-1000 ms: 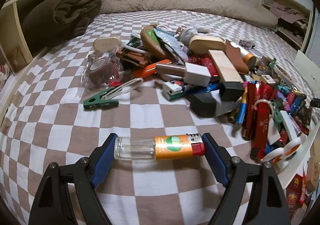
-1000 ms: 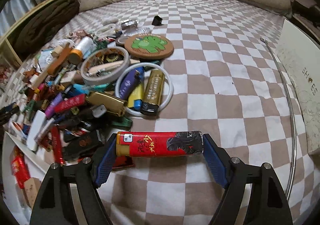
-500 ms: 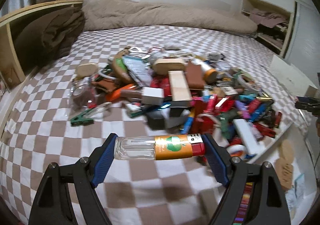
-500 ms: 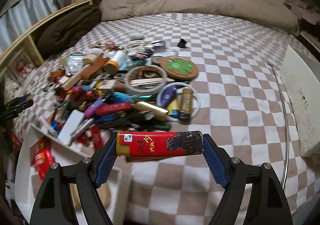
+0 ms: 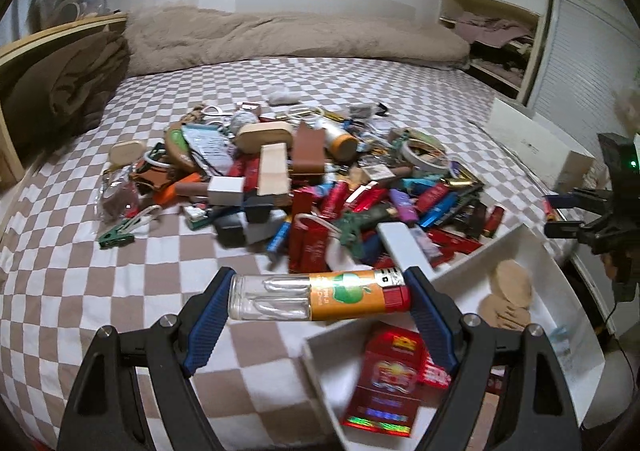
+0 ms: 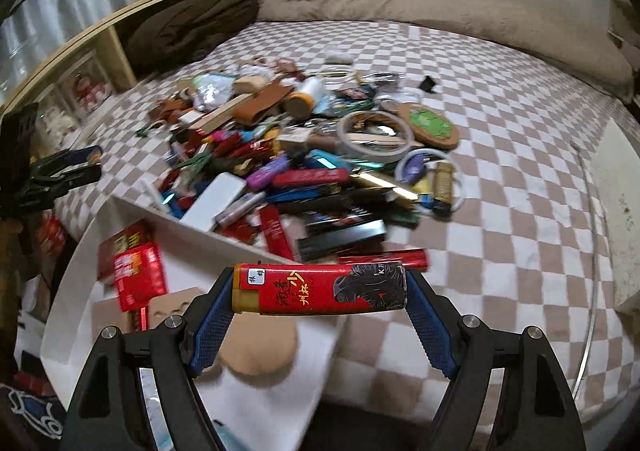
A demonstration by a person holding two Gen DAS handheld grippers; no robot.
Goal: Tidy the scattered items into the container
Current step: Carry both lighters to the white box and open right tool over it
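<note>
My left gripper (image 5: 319, 297) clamps a clear-and-orange lighter (image 5: 320, 295); my right gripper (image 6: 320, 293) clamps a red printed lighter (image 6: 320, 288). At five o'clock, the white cardboard box (image 5: 576, 315) holds red packets (image 5: 386, 379). At twelve, the scattered pile (image 5: 320, 179) covers the checkered bedspread (image 5: 80, 271).

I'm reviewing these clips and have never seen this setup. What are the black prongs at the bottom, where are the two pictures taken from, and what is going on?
No robot here: a person holds a two-finger gripper in each hand, and a fisheye camera on each looks along its fingers. The left gripper is shut on a clear-and-orange lighter; the right gripper is shut on a red lighter. Ahead is a checkered bedspread with a pile of lighters, tape rolls and other small things. The white box at the bed's edge is the container and already holds red packets.
</note>
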